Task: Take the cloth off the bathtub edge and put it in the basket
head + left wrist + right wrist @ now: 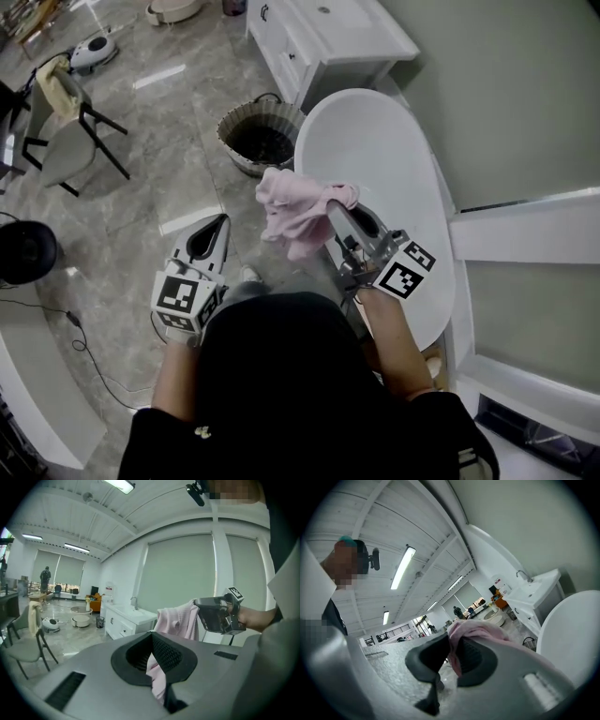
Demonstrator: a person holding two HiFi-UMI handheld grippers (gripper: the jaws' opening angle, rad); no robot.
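The tips of my right claw are buried in the pink cloth, so from the head view I cannot see where the pads meet. The right gripper view settles it: the jaws are pressed together on a fold of the cloth, which bunches up over them and cuts off most of what lies beyond.

From above, the cloth hangs in a loose clump off that claw, over the near left rim of the white bathtub. I cannot tell whether its lowest fold touches the rim. The round basket stands on the floor just beside the tub's far end, beyond the cloth. Its inside is too dark to read.

My left claw is off to the left of the cloth and apart from it. Its jaws stand a narrow slit apart with nothing pinched. The pink in that slit is the cloth hanging farther off. My own body hides the floor below both hands.
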